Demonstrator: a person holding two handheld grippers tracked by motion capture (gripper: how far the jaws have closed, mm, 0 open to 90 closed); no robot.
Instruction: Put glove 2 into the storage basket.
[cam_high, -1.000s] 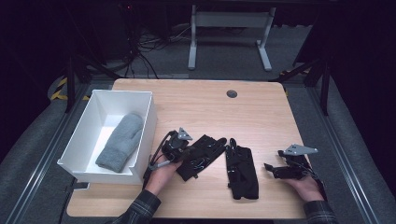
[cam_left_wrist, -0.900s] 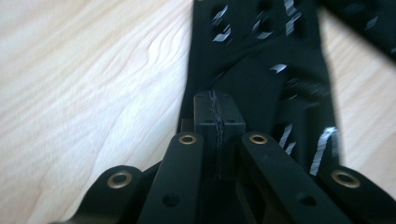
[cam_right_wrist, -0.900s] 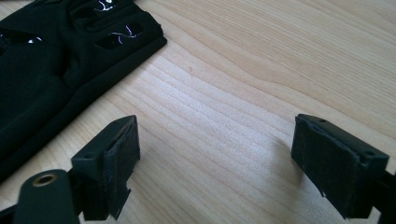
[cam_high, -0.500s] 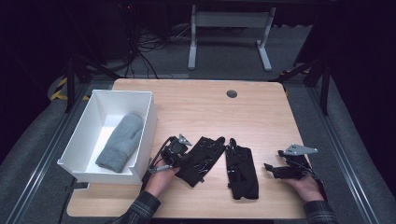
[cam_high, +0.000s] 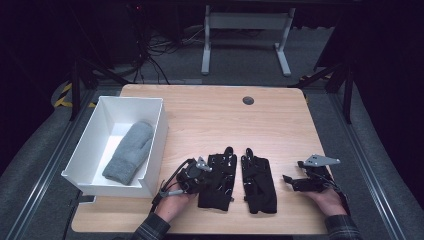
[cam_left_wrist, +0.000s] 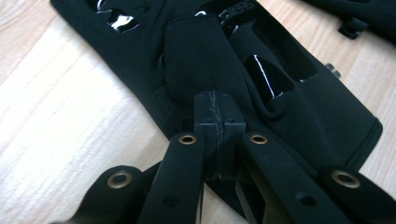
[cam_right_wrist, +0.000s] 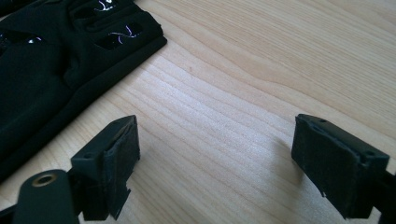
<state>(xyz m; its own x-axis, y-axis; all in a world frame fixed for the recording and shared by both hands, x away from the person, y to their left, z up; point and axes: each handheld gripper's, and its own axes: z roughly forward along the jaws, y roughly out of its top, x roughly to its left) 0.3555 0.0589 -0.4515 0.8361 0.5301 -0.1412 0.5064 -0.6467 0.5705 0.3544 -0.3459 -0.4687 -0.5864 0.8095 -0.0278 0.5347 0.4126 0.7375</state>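
Two black gloves lie side by side near the table's front edge. My left gripper (cam_high: 206, 177) is shut on the left black glove (cam_high: 223, 184) at its left edge; in the left gripper view the pads (cam_left_wrist: 208, 114) are pressed together, pinching a raised fold of the glove (cam_left_wrist: 196, 60). The right black glove (cam_high: 258, 182) lies flat, fingers pointing away from me. To its right my right gripper (cam_high: 292, 172) stands open just above bare wood. Nothing is between its jaws in the right gripper view (cam_right_wrist: 217, 158), where the glove (cam_right_wrist: 56, 60) lies off to the left.
A white bin (cam_high: 150, 145) at the left of the table holds a grey mitten (cam_high: 129, 152). The wooden table (cam_high: 225, 120) has a round cable hole (cam_high: 248, 100) near its far edge. Desk legs and cables stand on the dark floor beyond.
My left gripper has moved toward the front edge, and the left glove has come with it, turning from a slant to lie parallel with the right glove. The right gripper has kept still.
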